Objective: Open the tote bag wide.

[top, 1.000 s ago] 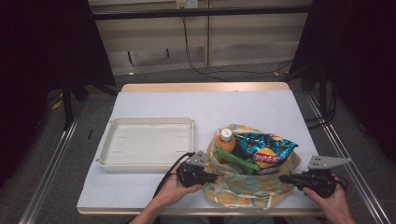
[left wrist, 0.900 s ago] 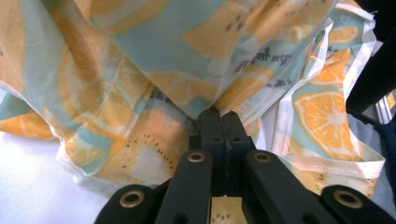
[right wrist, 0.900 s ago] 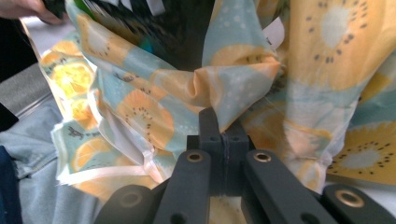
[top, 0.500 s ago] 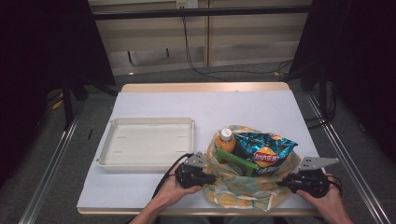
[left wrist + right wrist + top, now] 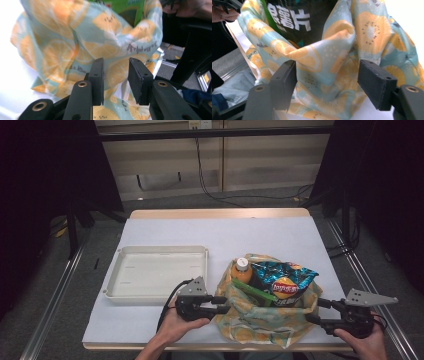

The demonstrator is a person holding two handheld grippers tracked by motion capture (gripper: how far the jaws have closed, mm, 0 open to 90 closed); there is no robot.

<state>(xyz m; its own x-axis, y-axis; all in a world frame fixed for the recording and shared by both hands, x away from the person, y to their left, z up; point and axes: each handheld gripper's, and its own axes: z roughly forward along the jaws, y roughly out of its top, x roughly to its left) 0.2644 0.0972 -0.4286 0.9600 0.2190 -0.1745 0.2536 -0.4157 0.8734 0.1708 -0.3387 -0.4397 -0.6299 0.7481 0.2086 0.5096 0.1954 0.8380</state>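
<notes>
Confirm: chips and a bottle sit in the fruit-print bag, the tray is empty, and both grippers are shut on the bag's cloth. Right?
Not quite. Both grippers are open: the left gripper and right gripper views show their jaws apart around the bag. The rest holds.

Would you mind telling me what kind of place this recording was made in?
Most likely a lab or data-collection booth, not a home: the white-covered table stands between dark curtains, metal rails run along the floor beside it, loose cables trail down the back wall, and a person holds a left gripper and a right gripper at a fruit-print cloth bag.
</notes>
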